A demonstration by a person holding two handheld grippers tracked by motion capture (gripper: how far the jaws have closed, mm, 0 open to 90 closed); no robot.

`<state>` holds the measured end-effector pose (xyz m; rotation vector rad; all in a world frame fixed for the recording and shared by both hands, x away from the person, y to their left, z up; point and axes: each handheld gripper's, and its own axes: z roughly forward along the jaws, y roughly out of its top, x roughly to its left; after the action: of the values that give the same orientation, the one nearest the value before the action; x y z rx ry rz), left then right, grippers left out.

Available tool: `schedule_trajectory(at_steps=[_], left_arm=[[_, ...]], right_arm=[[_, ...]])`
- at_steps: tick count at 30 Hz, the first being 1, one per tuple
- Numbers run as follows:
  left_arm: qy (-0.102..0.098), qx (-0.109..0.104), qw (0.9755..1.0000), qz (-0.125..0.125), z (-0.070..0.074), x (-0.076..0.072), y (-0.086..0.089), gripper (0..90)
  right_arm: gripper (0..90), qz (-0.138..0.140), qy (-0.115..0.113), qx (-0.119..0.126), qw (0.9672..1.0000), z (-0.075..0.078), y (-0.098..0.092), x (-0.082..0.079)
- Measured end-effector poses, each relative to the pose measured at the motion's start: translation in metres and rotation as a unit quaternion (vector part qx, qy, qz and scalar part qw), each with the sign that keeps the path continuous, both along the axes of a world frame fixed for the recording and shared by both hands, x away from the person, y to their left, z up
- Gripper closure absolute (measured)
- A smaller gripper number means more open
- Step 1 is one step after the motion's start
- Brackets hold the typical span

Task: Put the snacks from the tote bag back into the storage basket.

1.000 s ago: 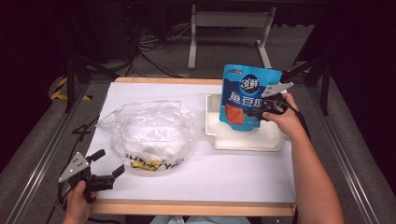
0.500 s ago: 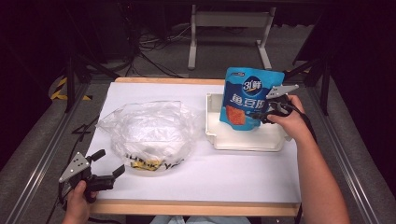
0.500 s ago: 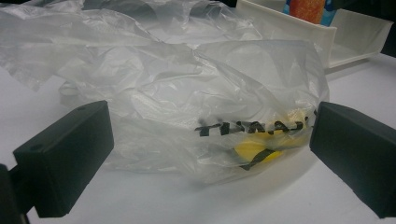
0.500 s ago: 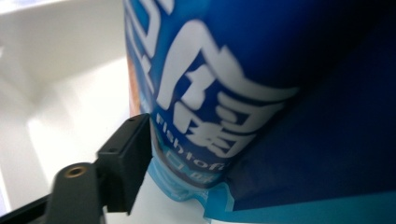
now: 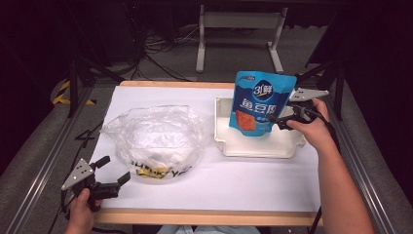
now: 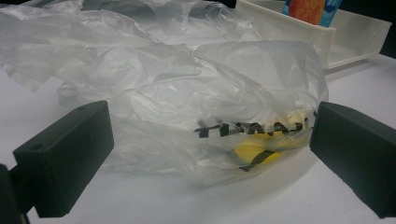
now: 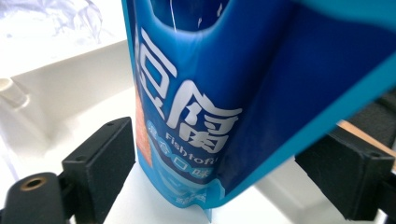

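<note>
Since a second ago, nothing has visibly moved. Your right gripper (image 5: 278, 120) pinches the glossy blue pouch (image 5: 259, 103) upright in the white rectangular plastic tray (image 5: 258, 146), far right. Your left gripper (image 5: 111, 171), jaws spread and empty, rests near left, just beside the crinkled clear plastic bag (image 5: 153, 139).
</note>
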<state>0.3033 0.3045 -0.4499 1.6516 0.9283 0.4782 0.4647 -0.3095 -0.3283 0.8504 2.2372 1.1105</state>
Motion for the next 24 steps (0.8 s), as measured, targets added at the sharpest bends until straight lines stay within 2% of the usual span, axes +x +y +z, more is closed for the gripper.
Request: schedule_trajectory(at_steps=[2, 3, 5, 7, 10, 11, 13, 16, 19, 24], left_arm=[[0.000, 0.000, 1.0000, 0.000, 0.000, 0.000, 0.000, 0.3], [-0.001, -0.001, 1.0000, 0.000, 0.000, 0.000, 0.000, 0.3], [0.000, -0.001, 1.0000, 0.001, 0.000, 0.000, 0.000, 0.2], [0.000, 0.000, 1.0000, 0.000, 0.000, 0.001, -0.001, 0.3], [-0.001, 0.001, 1.0000, -0.001, 0.000, 0.001, -0.001, 0.3], [-0.001, 0.001, 1.0000, -0.001, 0.000, 0.001, -0.002, 0.3], [-0.001, -0.002, 1.0000, 0.000, 0.000, 0.002, -0.002, 0.3], [-0.001, 0.000, 1.0000, -0.002, 0.001, 0.002, -0.002, 0.3], [-0.003, 0.000, 1.0000, -0.002, 0.001, 0.002, -0.002, 0.3], [-0.003, -0.002, 1.0000, -0.002, 0.001, 0.002, -0.002, 0.3]], right_arm=[[12.7, -0.004, -0.001, 0.002, 1.0000, 0.002, -0.001, -0.002], [12.0, -0.030, -0.006, -0.001, 0.9995, 0.007, -0.004, -0.012], [11.6, -0.031, -0.009, 0.003, 0.9995, 0.009, -0.005, -0.015], [11.6, -0.034, -0.019, 0.020, 0.9991, 0.015, -0.009, -0.025], [11.3, -0.038, -0.025, 0.024, 0.9987, 0.020, -0.010, -0.034], [11.3, -0.040, -0.029, 0.027, 0.9984, 0.023, -0.011, -0.042], [11.1, -0.031, -0.029, 0.038, 0.9984, 0.025, -0.011, -0.050], [10.6, -0.026, -0.029, 0.040, 0.9984, 0.028, -0.009, -0.058], [10.0, -0.008, -0.025, 0.052, 0.9983, 0.031, -0.003, -0.072], [9.0, 0.032, -0.018, 0.081, 0.9960, 0.034, 0.008, -0.088]])
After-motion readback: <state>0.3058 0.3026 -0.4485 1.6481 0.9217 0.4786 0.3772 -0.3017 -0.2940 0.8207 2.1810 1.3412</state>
